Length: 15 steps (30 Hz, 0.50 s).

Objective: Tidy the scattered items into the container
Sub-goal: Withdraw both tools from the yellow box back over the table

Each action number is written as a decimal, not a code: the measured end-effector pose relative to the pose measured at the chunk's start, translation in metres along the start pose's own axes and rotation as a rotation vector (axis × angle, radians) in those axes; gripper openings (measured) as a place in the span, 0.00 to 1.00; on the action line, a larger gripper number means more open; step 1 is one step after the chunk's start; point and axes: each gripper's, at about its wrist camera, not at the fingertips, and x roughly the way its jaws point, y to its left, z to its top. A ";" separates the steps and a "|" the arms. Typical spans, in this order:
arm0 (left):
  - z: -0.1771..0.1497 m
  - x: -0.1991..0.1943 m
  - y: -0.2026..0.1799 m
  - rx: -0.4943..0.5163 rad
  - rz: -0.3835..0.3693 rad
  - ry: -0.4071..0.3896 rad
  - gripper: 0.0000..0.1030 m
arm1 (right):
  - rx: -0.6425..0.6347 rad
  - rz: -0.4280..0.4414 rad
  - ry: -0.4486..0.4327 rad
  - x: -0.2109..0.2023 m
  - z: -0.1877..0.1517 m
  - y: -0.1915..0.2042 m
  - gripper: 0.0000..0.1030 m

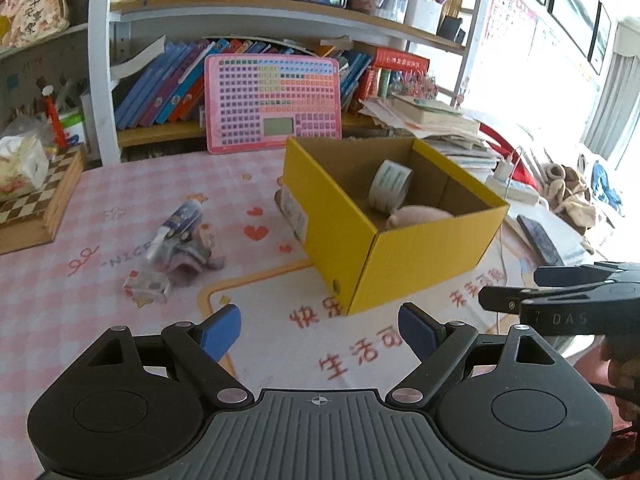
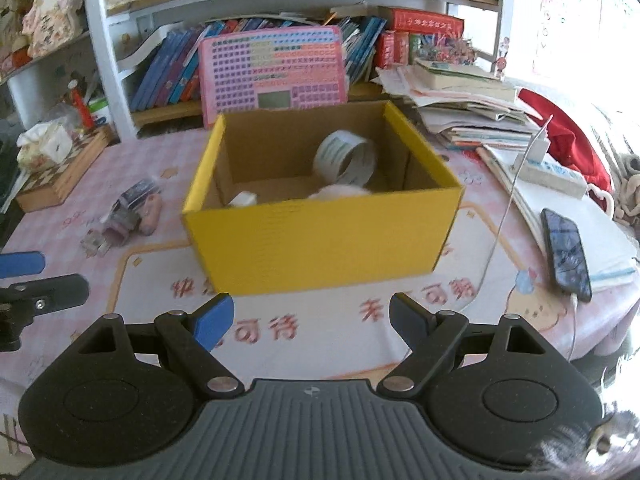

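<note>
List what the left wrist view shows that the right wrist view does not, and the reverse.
Only the left wrist view: the label on the yellow box's side. Only the right wrist view: a small white item in the box's near left corner. Both show the tape roll and a pink soft item inside the box, the scattered pile on the tablecloth, and the phone.

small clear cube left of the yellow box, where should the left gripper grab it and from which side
Grip the clear cube across its two flat side faces, coming down from above. It lies apart at the near end of the pile, so the open left gripper has room; the purple pouch behind blocks a far-side approach.
</note>
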 end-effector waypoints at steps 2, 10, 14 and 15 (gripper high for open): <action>-0.005 -0.004 0.005 0.005 -0.002 0.008 0.85 | -0.020 0.005 0.006 -0.002 -0.004 0.011 0.82; -0.023 -0.023 0.022 0.019 -0.002 0.015 0.85 | -0.090 0.038 0.015 -0.008 -0.016 0.055 0.82; -0.031 -0.034 0.036 0.002 0.011 0.013 0.85 | -0.126 0.056 0.023 -0.010 -0.020 0.076 0.82; -0.033 -0.037 0.039 -0.005 0.016 0.011 0.86 | -0.134 0.061 0.024 -0.011 -0.021 0.082 0.82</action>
